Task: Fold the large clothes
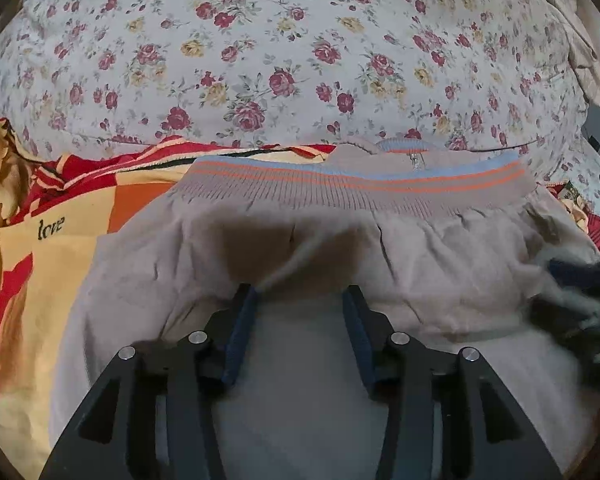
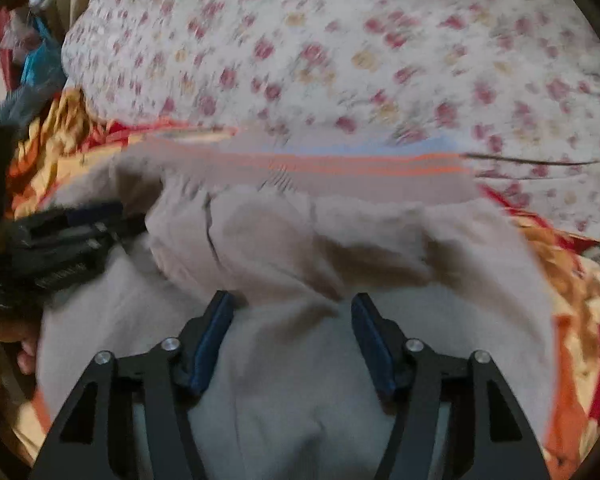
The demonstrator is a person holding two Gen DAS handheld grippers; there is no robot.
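Both claws stand released above the cloth, nothing pinched between their blue pads. Left gripper (image 1: 299, 292) hovers at six o'clock in its own view, jaws parted over a fold of the beige garment (image 1: 340, 248); right gripper (image 2: 292, 300) does likewise in a blurred view, jaws set wider, pads clear of the fabric. Largest behind them is the floral bedsheet (image 1: 284, 40), filling the field from nine through twelve to three o'clock. Next, the garment lies spread across the centre, folded over on itself, its ribbed hem band (image 1: 352, 188) with orange and blue stripes lying toward twelve. Under it, at nine o'clock, shows a yellow and red blanket (image 1: 32, 264) printed with a small word. No containers are visible.
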